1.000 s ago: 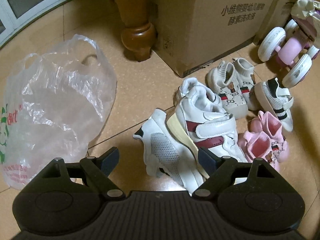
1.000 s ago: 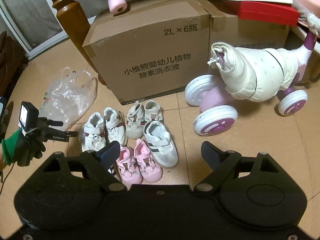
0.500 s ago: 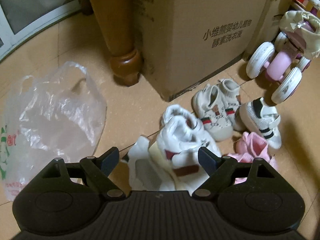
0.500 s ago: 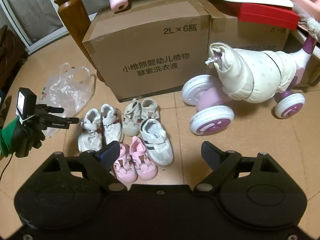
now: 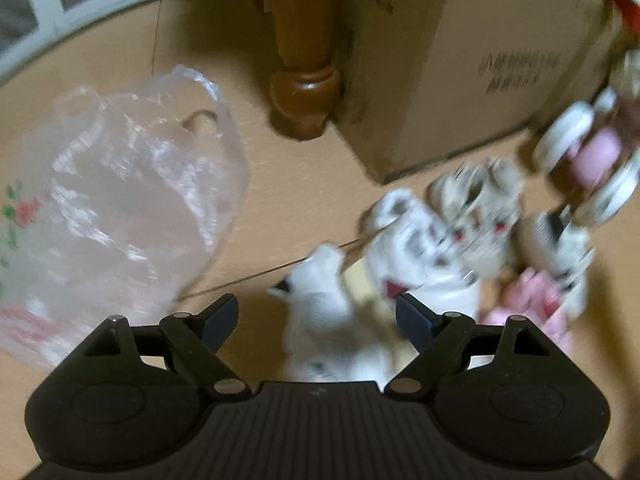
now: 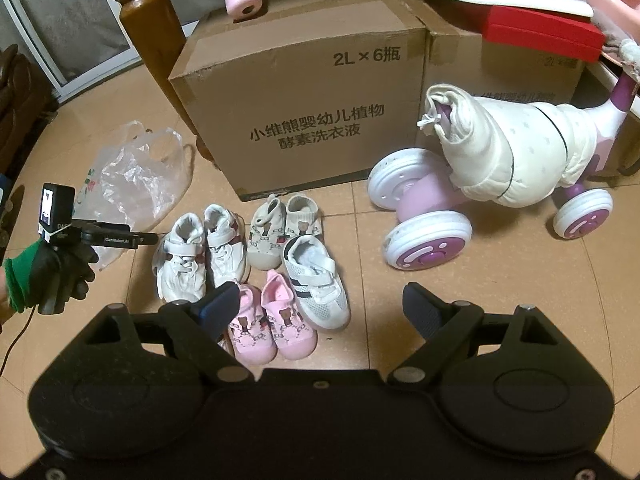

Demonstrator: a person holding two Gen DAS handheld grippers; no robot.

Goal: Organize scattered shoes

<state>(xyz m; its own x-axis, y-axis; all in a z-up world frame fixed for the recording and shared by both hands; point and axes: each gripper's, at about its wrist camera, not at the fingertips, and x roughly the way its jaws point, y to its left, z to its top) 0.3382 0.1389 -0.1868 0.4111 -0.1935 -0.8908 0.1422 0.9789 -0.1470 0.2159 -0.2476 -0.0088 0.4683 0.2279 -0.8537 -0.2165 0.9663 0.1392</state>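
White strapped toddler sneakers (image 6: 200, 252), beige bear-print booties (image 6: 282, 228) and pink bear shoes (image 6: 272, 324): paired, clustered on tan floor tiles (image 6: 400, 288) at six o'clock of cardboard carton (image 6: 304, 108). White mesh striped sneaker (image 6: 316, 280): single, mate unseen. Left gripper (image 5: 316, 316), right gripper (image 6: 316, 304): wide, empty. Judged nearly complete.

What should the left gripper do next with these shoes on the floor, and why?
Probably ease the left gripper toward the white sneakers nearest it and line up on one. Both grippers are open and hold nothing. The pink pair and beige pair already sit side by side, while the single striped shoe has no visible partner.
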